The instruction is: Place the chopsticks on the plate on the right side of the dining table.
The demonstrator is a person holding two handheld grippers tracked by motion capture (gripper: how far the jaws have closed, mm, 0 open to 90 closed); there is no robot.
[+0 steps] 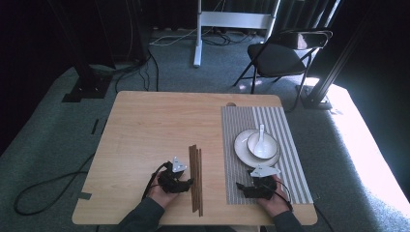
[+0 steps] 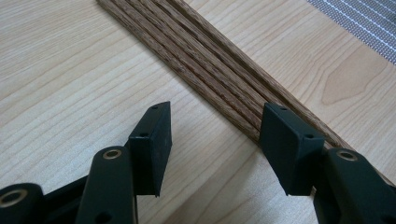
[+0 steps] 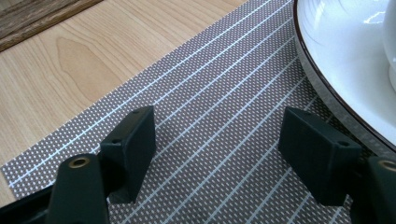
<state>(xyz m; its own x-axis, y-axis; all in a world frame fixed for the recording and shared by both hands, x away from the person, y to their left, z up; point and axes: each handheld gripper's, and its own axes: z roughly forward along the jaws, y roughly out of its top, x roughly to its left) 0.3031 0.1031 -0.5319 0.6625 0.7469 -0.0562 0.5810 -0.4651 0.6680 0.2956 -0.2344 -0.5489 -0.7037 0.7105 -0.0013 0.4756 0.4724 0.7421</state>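
Several dark wooden chopsticks [image 1: 196, 179] [image 2: 210, 70] lie bundled on the table, left of a grey striped placemat [image 1: 285, 125] [image 3: 210, 116]. My left gripper [image 1: 187, 182] [image 2: 215, 126] sits low beside them with its jaws open. One jaw rests over the bundle's edge and bare wood shows between the pads. My right gripper [image 1: 249, 186] [image 3: 217, 135] hovers open over the placemat's near corner, holding nothing. A white plate [image 1: 240, 150] [image 3: 336, 56] on the mat carries a white bowl [image 1: 263, 147] with a white spoon [image 1: 261, 133] in it.
The light wooden table [image 1: 154, 121] has bare surface to the left and behind the chopsticks. On the carpet beyond stand a black folding chair [image 1: 285, 53] and a white stand post [image 1: 197, 34]. Cables [image 1: 43, 188] trail on the floor at left.
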